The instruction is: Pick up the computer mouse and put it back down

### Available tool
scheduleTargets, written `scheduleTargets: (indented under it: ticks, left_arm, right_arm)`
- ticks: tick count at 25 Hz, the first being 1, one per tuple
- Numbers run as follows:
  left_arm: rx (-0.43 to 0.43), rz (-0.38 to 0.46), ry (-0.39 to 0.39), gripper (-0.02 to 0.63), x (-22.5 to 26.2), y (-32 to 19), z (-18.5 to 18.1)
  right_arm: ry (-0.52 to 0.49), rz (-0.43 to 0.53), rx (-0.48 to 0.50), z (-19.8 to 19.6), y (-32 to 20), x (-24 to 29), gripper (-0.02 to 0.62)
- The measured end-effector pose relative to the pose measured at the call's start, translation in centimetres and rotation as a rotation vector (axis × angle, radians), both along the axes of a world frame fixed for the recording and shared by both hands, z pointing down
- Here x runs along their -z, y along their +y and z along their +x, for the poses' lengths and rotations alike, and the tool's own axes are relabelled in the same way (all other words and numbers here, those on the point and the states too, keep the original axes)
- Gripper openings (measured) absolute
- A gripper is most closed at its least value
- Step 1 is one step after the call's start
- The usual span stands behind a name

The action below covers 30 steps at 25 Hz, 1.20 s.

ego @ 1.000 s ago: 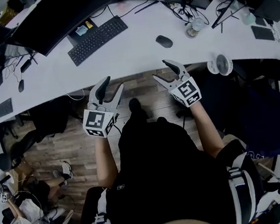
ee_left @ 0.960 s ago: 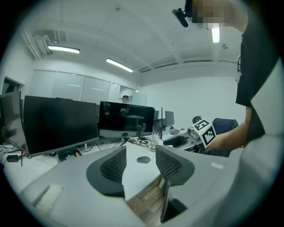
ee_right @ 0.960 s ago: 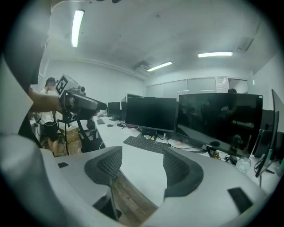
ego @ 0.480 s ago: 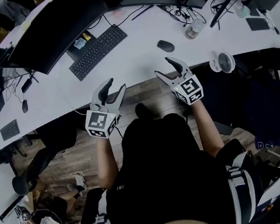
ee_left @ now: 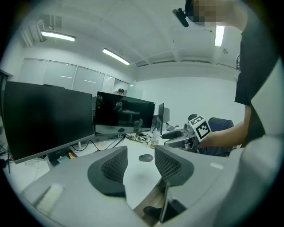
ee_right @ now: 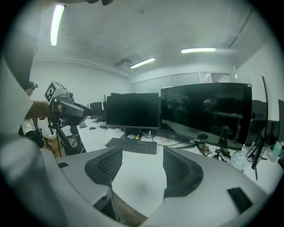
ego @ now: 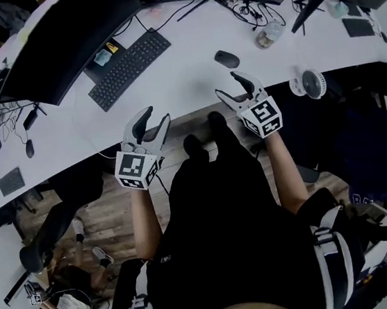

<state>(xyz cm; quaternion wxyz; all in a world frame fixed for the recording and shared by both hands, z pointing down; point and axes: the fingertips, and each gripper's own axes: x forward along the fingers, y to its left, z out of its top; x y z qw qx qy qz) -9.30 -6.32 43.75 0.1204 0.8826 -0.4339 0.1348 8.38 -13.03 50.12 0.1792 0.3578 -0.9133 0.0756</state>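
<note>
Head view: the computer mouse point(ego: 226, 59) lies on the white desk point(ego: 191, 80), just beyond the right gripper point(ego: 229, 85), whose jaws stand wide and empty. The left gripper point(ego: 157, 114) is farther from it; its empty jaws have just been closing slightly.

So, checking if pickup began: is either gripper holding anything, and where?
Nothing: right gripper open and empty; left gripper has just been closing its jaws, nothing between them.

Left gripper point(ego: 157, 115) jaws just closing, empty; right gripper point(ego: 228, 84) open.
</note>
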Motion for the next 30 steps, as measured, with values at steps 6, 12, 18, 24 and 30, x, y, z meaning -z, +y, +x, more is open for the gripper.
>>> scheduleTargets:
  ticks: [6, 12, 18, 24, 30]
  left_arm:
    - [0.085, -0.014, -0.004, 0.189, 0.2, -1.8, 1.0]
    - [0.148, -0.027, -0.017, 0.186, -0.7, -4.7, 3.8]
    - [0.165, -0.057, -0.052, 0.186, -1.9, -6.5, 7.1]
    - [0.222, -0.091, -0.053, 0.186, -3.3, -7.8, 7.5]
    - [0.272, -0.141, -0.059, 0.186, -4.8, -7.9, 7.0]
  right_arm:
    - [-0.010, 0.016, 0.087, -0.3, -4.0, 0.0, 0.287]
    - [0.002, 0.001, 0.175, 1.2, -7.4, -1.4, 0.285]
    - [0.038, -0.035, 0.213, 4.3, -9.9, -3.9, 0.282]
    - [0.080, -0.062, 0.242, 6.1, -11.6, -6.8, 0.276]
    - [0.166, -0.075, 0.302, 6.5, -12.1, -10.5, 0.268]
